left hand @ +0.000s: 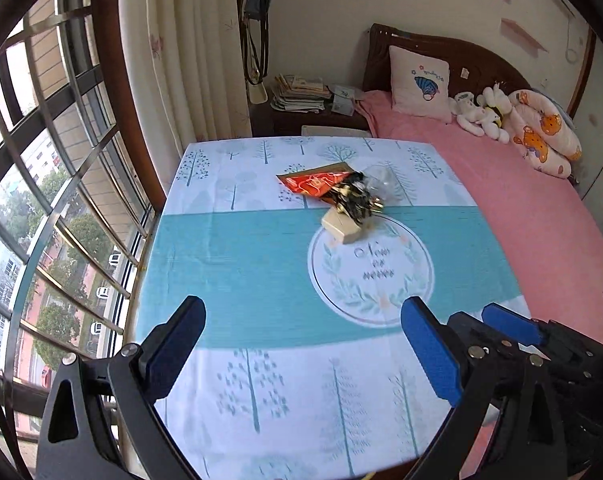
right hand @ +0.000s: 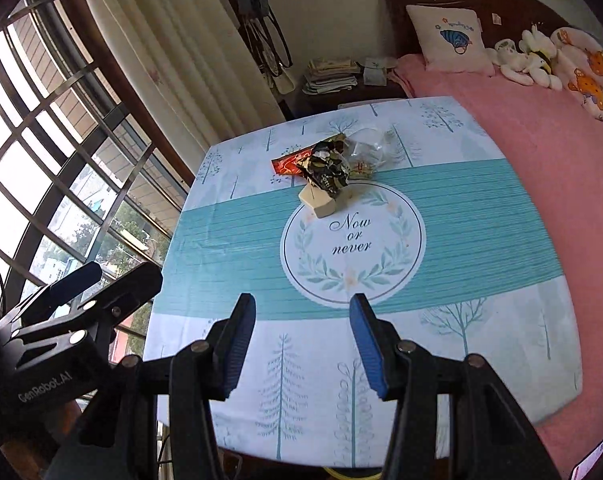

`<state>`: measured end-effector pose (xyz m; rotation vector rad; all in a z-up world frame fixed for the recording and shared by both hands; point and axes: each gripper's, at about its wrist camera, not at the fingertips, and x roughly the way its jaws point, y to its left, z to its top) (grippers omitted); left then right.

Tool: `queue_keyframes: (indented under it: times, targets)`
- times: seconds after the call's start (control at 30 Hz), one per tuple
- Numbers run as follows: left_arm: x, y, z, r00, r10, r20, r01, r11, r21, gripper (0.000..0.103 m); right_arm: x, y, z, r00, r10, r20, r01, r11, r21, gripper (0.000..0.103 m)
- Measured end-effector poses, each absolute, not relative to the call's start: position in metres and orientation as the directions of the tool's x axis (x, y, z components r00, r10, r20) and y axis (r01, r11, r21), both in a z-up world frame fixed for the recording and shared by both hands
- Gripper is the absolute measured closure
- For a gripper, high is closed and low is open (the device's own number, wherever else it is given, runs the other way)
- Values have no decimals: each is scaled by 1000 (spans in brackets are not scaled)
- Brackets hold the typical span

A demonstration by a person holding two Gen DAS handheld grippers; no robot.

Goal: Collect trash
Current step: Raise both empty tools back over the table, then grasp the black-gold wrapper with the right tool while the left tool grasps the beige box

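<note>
Trash: small pile on the far half of the table (right hand: 481, 208), just beyond the round "Now or never" print.
Pile contents: red wrapper (left hand: 315, 182), crumpled black-and-gold wrapper (left hand: 353, 198), clear plastic (left hand: 381, 178), beige box (left hand: 343, 228), all touching.
Left claw (left hand: 303, 352): wide open, empty, above the near table edge.
Right claw (right hand: 303, 346): open, empty, well short of the pile.
</note>
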<state>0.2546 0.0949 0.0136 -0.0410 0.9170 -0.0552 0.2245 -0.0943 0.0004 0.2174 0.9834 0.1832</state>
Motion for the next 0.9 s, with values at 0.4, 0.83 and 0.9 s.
queue_keyframes:
  times: [0.4,0.83,0.9]
  targets:
    - [371,110,-59,494,-90,-865,100,994,-47,7,324,-83,-58,471,191,-861,74,964,255,54]
    - [425,121,-87,444,-101,-890,116,992,-55,8,400,-73,-73,484,163,-860,48,976,212,45]
    - [431,122,-90,436,-104,-894,115,992,-60,8,412,-70,-75,486,162,-859,38,978,207,38]
